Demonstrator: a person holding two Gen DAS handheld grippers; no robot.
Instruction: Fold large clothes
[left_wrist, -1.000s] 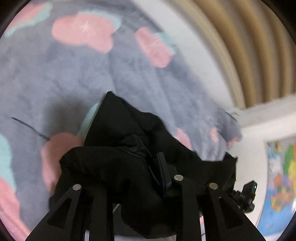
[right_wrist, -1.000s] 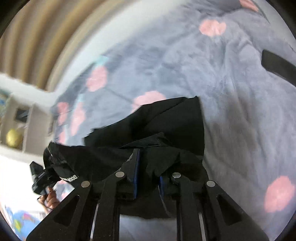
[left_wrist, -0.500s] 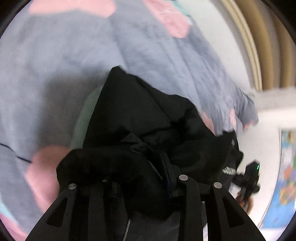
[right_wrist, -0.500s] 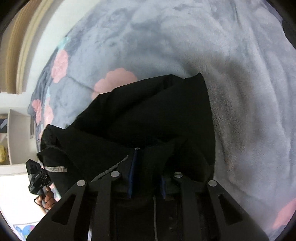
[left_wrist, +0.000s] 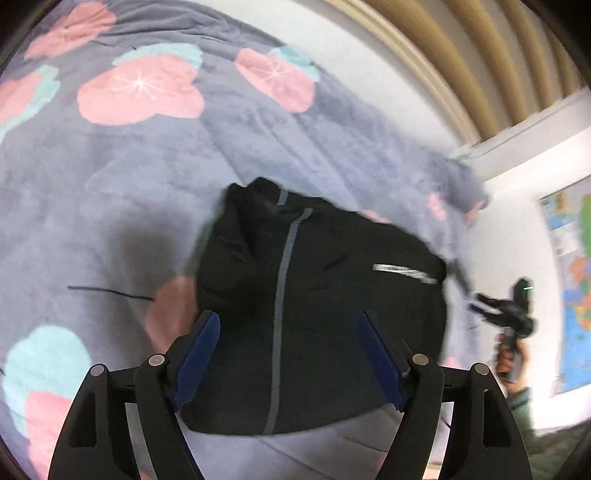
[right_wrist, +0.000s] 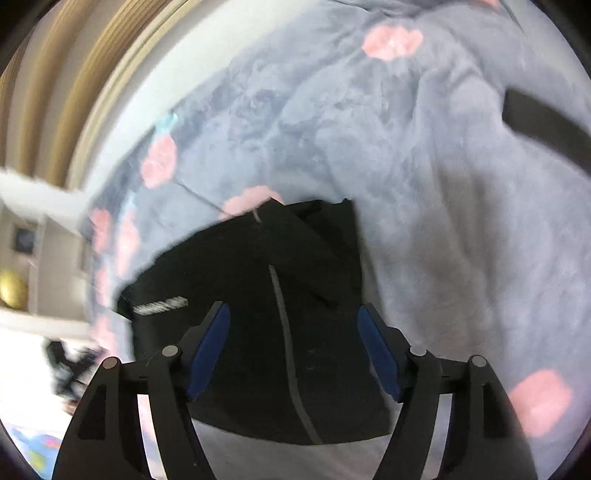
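A black jacket (left_wrist: 317, 314) with a grey zipper line lies folded on the grey flowered blanket (left_wrist: 110, 177); it also shows in the right wrist view (right_wrist: 280, 317). My left gripper (left_wrist: 288, 354) is open and empty just above its near edge, blue pads apart. My right gripper (right_wrist: 293, 347) is open and empty over the same garment. The right gripper also shows at the right of the left wrist view (left_wrist: 506, 314), held in a hand.
A black strap (right_wrist: 543, 125) lies on the blanket (right_wrist: 443, 184) at the far right. Tan curtains (left_wrist: 480, 55) and a white wall stand behind the bed. A map poster (left_wrist: 576, 277) hangs on the wall. A shelf (right_wrist: 22, 266) is at the left.
Both grippers were shut on the black jacket and have opened and let it go. The jacket now lies flat on the blanket, and both grippers have pulled back slightly.
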